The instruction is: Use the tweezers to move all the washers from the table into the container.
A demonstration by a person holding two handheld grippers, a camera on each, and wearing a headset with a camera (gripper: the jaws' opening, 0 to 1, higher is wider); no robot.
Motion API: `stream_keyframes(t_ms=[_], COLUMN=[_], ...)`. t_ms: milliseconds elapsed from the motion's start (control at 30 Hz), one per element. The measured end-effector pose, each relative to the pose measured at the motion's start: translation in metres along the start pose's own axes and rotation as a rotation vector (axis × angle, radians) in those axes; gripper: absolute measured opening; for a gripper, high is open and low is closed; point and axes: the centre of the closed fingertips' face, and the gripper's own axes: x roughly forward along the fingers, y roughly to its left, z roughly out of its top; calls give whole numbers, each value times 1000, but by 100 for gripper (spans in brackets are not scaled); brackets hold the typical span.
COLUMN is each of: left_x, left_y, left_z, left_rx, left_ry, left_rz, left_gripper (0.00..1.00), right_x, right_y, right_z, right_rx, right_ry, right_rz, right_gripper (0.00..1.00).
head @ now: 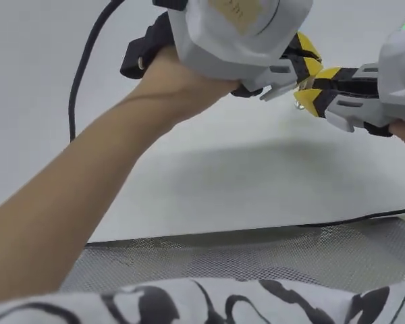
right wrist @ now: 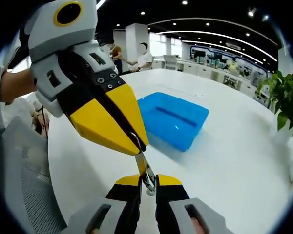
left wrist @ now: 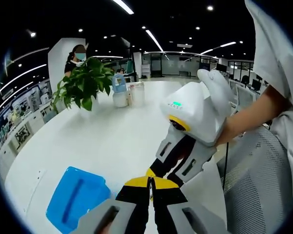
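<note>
Jaws of left gripper and right gripper both pinch the tweezers (blue container on table beyond).

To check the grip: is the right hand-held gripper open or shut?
Shut on the tweezers: the right hand-held gripper has its jaws pressed against that thin metal strip.

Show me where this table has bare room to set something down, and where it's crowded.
Bare: the table between the blue container and the plant; also the stretch from the black cable to the near edge. Crowded: where the left gripper and right gripper meet on the tweezers.
</note>
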Motion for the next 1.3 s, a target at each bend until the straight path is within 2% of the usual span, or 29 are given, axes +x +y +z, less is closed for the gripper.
stream_keyframes(t_ms=[133, 300, 400, 567, 767, 1000, 1167, 1300], left_x=[8, 8, 5, -6, -28, -52, -64, -66], left_y=[5, 4, 0, 7, 12, 28, 45, 66], left_z=[-3, -3, 0, 9, 20, 36, 48, 54], left_rx=[-6, -14, 11, 25, 45, 64, 97, 101], left_ry=[0, 3, 11, 5, 6, -13, -29, -43], left_rz=[-5, -3, 2, 18, 65, 153, 223, 277], left_gripper=[0, 0, 0, 0, 0, 0, 0, 0], right_x=[-1, -1, -3, -9, -12, -12, -10, -5], right_y=[1, 0, 1, 3, 8, 7, -1, -8], right_z=[-1, -1, 2, 13, 41, 79, 109, 124], right_rx=[-38, -51, -72, -97, -154, -205, -236, -260], right_ry=[9, 16, 23, 11, -26, -86, -131, -152], right_rz=[-1, -14, -20, -26, -22, -22, -34, -51], right_gripper=[6, 5, 5, 5, 5, 5, 4, 4])
